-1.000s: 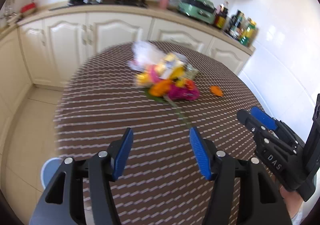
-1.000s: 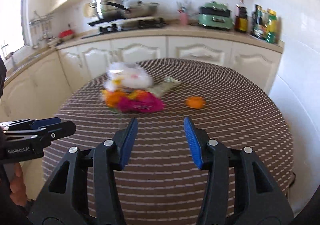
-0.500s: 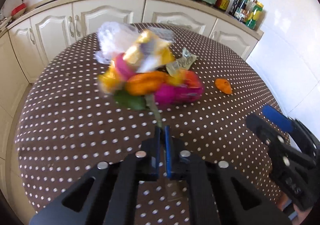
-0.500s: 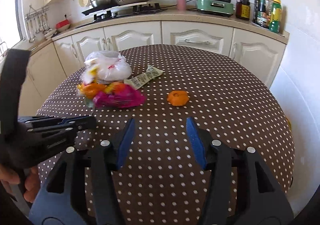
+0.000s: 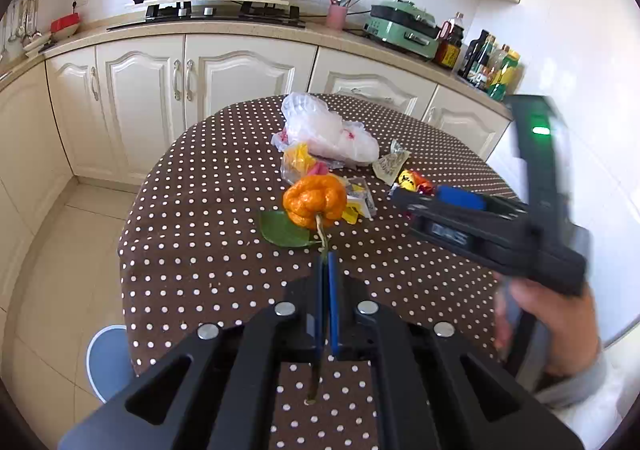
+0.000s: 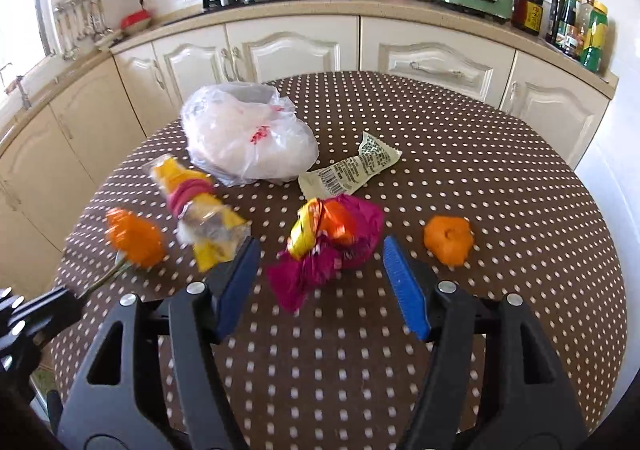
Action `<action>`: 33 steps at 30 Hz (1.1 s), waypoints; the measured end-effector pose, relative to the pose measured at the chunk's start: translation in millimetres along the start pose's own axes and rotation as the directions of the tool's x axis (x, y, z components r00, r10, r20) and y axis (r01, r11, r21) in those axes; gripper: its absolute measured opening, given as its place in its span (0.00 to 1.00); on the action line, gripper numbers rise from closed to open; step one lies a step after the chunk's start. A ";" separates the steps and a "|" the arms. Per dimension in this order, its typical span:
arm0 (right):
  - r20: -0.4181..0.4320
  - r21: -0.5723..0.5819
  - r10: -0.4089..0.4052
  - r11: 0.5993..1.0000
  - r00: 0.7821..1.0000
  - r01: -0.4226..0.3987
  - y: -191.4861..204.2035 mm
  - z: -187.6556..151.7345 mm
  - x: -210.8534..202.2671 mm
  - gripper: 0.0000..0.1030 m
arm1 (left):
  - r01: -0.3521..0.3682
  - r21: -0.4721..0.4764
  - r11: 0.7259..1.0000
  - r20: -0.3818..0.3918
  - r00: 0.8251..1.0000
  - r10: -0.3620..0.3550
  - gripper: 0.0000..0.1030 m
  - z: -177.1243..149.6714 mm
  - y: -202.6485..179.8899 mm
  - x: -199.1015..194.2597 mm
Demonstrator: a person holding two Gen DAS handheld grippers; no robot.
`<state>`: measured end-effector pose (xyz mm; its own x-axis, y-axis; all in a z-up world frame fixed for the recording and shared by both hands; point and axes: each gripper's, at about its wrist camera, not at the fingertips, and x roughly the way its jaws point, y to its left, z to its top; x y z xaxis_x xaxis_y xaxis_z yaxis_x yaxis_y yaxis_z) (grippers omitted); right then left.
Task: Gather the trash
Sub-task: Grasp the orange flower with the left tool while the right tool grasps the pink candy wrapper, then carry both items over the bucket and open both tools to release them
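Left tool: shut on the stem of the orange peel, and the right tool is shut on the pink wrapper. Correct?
Not quite. The left tool is shut on the stem of the orange peel, but the right tool is not shut: in the right wrist view its jaws are closing, straddling the pink wrapper, pads not on it.

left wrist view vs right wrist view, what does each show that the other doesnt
Only the left wrist view shows the green leaf, a blue stool and the person's hand.
Only the right wrist view shows the small orange peel and the whole magenta wrapper between the closing right gripper jaws.
Both show the left gripper shut on the orange flower stem, and the white plastic bag.
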<state>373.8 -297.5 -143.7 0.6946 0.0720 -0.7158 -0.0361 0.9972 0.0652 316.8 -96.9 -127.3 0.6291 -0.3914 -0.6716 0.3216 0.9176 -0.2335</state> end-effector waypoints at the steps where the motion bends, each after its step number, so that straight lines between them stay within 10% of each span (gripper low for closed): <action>1: -0.021 0.009 0.013 1.000 1.000 -0.013 -1.5 1.5 6.1 0.39 | 0.004 -0.003 1.000 0.006 1.000 -0.004 0.03 -0.4 0.4 -3.0; 9: 0.106 0.023 -0.028 0.999 0.994 0.025 2.5 -11.9 -37.1 0.38 | 0.026 -0.030 0.999 0.065 0.998 -0.024 0.03 -4.9 22.9 -34.7; 18: 0.188 -0.106 0.152 0.985 0.970 -0.134 103.4 -23.4 -90.8 0.38 | -0.001 -0.110 0.994 0.122 0.992 0.015 0.03 -21.2 82.9 -81.7; 33: -0.027 -0.327 0.393 0.866 0.919 -0.379 341.8 -65.2 -31.3 0.38 | -0.171 -0.367 0.914 0.063 0.976 0.208 0.03 -102.3 265.9 -130.5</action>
<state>292.9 42.4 -144.3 0.6050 0.4584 -0.6511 -0.5295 0.8423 0.1010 247.8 205.2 -173.7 0.7254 -0.1957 -0.6599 -0.0730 0.9314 -0.3565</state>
